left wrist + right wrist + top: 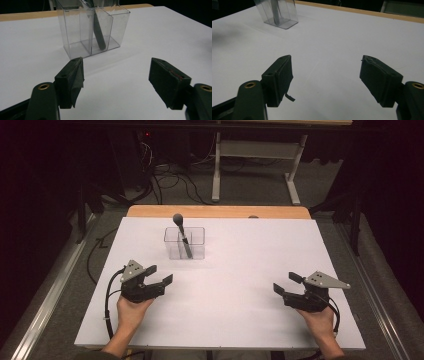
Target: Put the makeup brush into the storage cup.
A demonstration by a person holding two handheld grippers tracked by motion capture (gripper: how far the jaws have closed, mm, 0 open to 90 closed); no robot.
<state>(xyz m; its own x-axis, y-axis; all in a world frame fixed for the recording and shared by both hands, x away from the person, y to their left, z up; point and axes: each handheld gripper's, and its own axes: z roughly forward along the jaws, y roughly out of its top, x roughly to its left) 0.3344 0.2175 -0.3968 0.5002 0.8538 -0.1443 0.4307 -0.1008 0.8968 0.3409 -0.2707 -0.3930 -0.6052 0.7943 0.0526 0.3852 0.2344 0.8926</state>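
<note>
A clear plastic box (184, 243) with inner dividers stands on the white table top (240, 270), left of centre. A dark grey tool with a round head (178, 219) leans in its middle compartment, head up above the rim. In the left gripper view the box (93, 27) and the tool's handle (99, 33) lie straight ahead. My left gripper (159, 274) rests near the front left, open and holding nothing. My right gripper (286, 283) rests at the front right, open and holding nothing. The right gripper view has the box (277, 12) far off at upper left.
A wooden strip (218, 211) runs along the table's far edge. Beyond it stand a desk frame (255, 165) and loose cables (170, 180) on the floor. A black cable (107, 295) loops off the left gripper over the table's left edge.
</note>
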